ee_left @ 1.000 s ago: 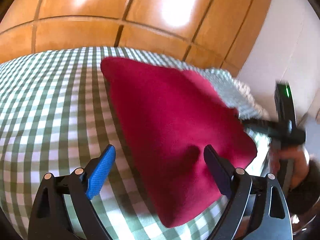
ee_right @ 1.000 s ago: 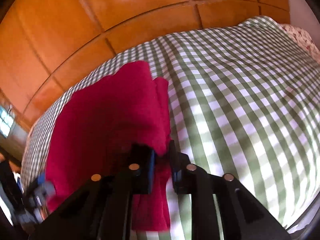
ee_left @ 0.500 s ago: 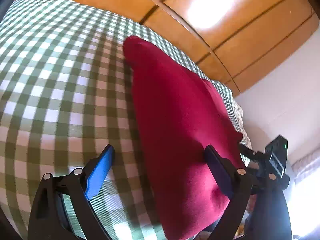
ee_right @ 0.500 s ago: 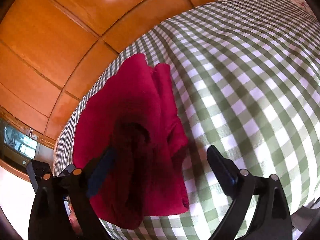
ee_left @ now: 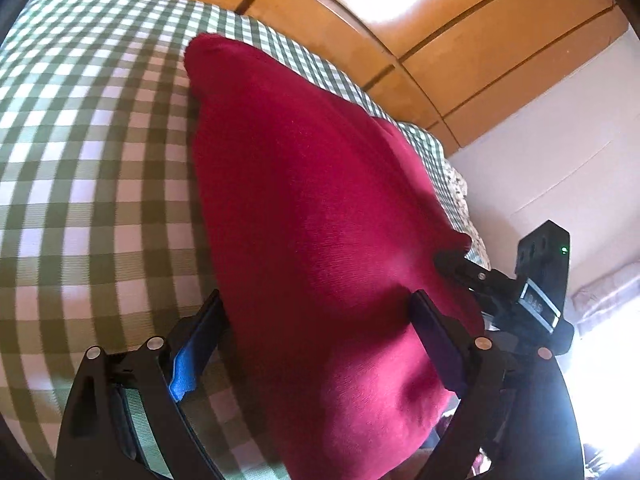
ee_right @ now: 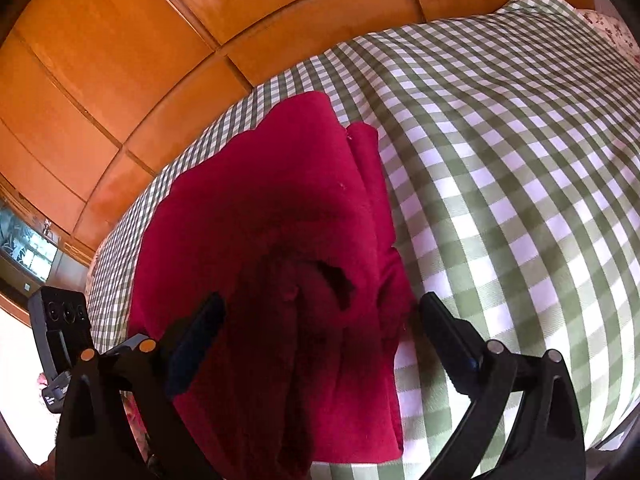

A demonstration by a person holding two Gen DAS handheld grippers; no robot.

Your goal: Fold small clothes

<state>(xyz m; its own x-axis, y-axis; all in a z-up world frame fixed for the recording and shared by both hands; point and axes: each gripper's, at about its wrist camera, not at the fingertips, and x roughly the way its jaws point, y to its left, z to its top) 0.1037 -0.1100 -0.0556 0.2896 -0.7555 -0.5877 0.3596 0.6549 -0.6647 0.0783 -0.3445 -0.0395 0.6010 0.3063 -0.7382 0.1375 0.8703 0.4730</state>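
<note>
One folded red garment (ee_right: pixel 280 216) is seen on the green-checked bedspread (ee_right: pixel 500 168); both grippers, left (ee_left: pixel 320 344) and right (ee_right: pixel 320 332), are spread wide, nothing gripped; wooden panelling (ee_right: pixel 120 60) behind.

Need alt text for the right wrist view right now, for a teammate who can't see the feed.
A folded red garment lies on a green-and-white checked bedspread, between the wide-open jaws of the right gripper, whose pads do not press it. Orange wooden panels rise behind the bed, and the left gripper shows at the lower left edge.
</note>
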